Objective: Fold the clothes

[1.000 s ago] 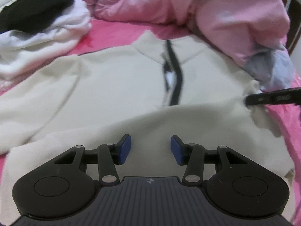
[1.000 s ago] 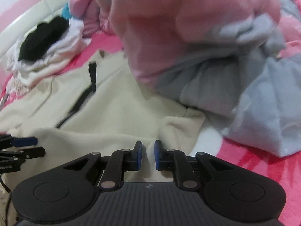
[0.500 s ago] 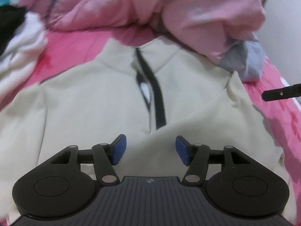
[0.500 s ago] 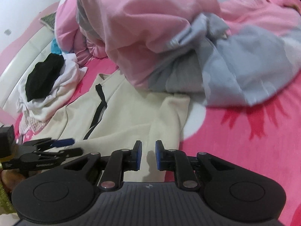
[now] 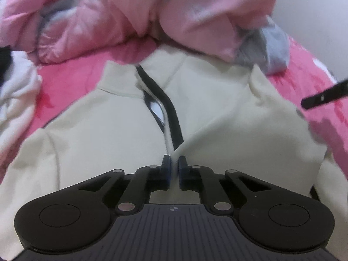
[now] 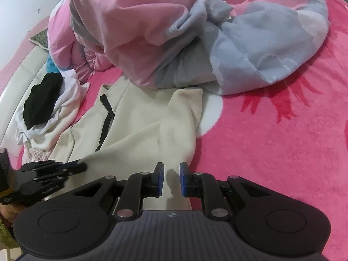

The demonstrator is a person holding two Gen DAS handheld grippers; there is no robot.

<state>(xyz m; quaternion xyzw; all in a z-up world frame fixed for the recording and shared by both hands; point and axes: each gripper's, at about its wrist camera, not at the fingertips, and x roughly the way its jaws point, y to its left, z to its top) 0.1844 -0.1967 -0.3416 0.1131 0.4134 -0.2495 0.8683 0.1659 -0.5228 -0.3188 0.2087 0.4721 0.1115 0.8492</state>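
Observation:
A cream sweater (image 5: 217,113) with a black zip placket (image 5: 171,113) lies front up on the pink bed. My left gripper (image 5: 173,167) sits at the fold below the placket, its blue pads shut on a thin ridge of the cream cloth. In the right wrist view the sweater (image 6: 141,126) runs from the duvet toward me. My right gripper (image 6: 171,174) holds the sweater's near right edge, with a fold of cloth pinched in the narrow gap between the pads. The left gripper (image 6: 71,166) shows at the left of that view, tips on the cloth.
A bunched pink and grey duvet (image 6: 174,32) lies over the sweater's far edge. A pile of white and black clothes (image 6: 47,106) sits to the left beside the white bed frame (image 6: 13,87). Pink bedsheet (image 6: 271,152) spreads to the right.
My left gripper's jaws went from wide open to shut on the sweater's fold. Both views rolled. The right gripper drew back from the duvet with the same narrow gap.

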